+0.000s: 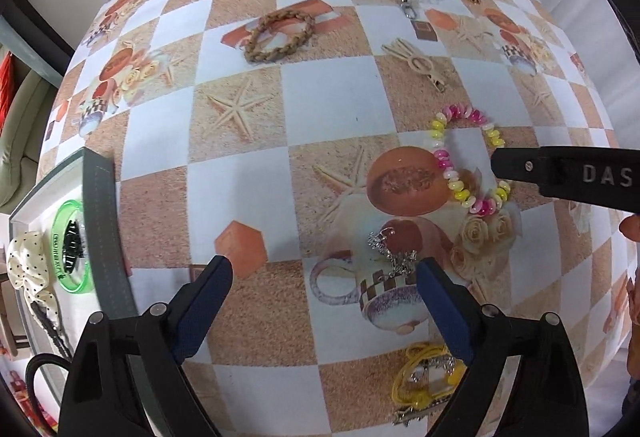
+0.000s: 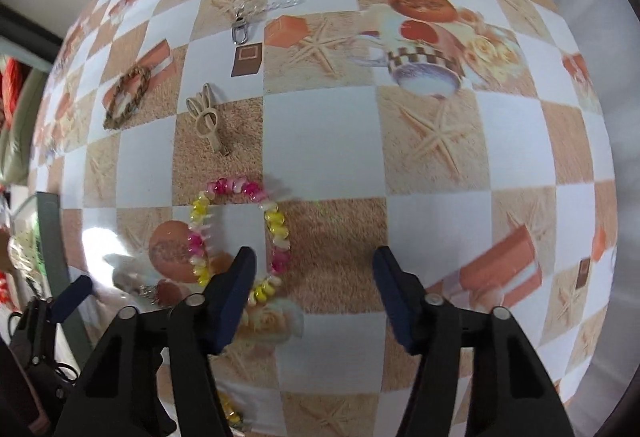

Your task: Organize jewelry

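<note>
The right gripper (image 2: 314, 269) points down with fingers half open and empty, straddling one side of the bead bracelet (image 2: 240, 233) on the bench (image 2: 432, 173) for pickup. The left gripper (image 1: 324, 277) hangs wide open, empty, over the silver chain (image 1: 392, 253); the tray (image 1: 104, 221) waits at left.

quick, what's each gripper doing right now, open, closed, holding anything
Left gripper: open, holding nothing, above the silver chain.
Right gripper: open, empty; one finger overlaps the pink and yellow bead bracelet, no grip.
</note>
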The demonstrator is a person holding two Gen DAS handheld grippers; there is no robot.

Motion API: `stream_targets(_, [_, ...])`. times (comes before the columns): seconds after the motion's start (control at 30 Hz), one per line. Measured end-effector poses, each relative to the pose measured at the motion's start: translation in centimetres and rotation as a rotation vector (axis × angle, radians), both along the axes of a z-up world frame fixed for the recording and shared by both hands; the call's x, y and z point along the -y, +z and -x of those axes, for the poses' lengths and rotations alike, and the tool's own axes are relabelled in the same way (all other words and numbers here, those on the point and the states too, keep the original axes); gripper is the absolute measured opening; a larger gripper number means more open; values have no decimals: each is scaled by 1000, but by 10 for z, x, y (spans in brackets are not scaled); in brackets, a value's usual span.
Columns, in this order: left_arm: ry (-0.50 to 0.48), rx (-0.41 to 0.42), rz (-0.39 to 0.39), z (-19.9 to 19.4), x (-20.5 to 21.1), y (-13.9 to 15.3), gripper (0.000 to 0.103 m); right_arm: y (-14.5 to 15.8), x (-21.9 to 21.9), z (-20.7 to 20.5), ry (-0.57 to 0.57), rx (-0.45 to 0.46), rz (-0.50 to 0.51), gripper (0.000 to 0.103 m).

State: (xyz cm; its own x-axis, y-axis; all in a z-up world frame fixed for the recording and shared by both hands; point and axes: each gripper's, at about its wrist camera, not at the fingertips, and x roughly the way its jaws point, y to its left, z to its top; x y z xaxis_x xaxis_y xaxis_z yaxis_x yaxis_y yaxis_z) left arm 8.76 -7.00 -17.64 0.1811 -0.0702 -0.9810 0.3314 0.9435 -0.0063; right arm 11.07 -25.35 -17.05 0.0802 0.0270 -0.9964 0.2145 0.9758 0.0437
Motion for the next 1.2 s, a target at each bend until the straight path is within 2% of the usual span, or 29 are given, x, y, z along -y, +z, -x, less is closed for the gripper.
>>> stream_targets(0.1, [-6, 0, 0, 0, 5, -4, 97, -1, -10, -4, 51, 0, 45, 60])
stream_targets(0.2, [-21, -1, -10, 1, 11, -8, 87, -2, -20, -4, 97, 0, 95, 57])
stream_targets(0.3, [-28, 13, -9, 2, 15, -8, 85, -2, -28, -3, 124, 12, 112, 54])
stream_targets(0.37, [-44, 17, 3, 4, 19, -6, 77, -1, -33, -3, 141, 17, 114, 43])
stream_targets(0.43, [-66, 20, 9, 7, 24, -5, 65, 0, -39, -4, 161, 20, 111, 25])
stream_targets(0.47, [-79, 22, 13, 9, 27, -4, 61, 0, -43, -4, 166, 19, 109, 21])
stream_targets(0.53, [-92, 26, 20, 11, 32, -2, 40, 1, -48, -4, 164, 18, 103, 10])
stream_targets(0.57, [-98, 24, 26, 12, 34, -1, 34, 1, -48, -4, 156, 19, 100, 10])
stream_targets(0.77, [-79, 5, 75, 7, 29, 5, 33, 3, -40, -2, 76, 41, 61, 9])
stream_targets(0.83, [-77, 0, 90, 7, 26, 9, 14, 8, -31, 2, 42, 48, 34, 9])
stream_targets(1.2, [-71, 8, 134, 17, -1, 35, 14, 29, -9, 30, -56, 70, -35, 9])
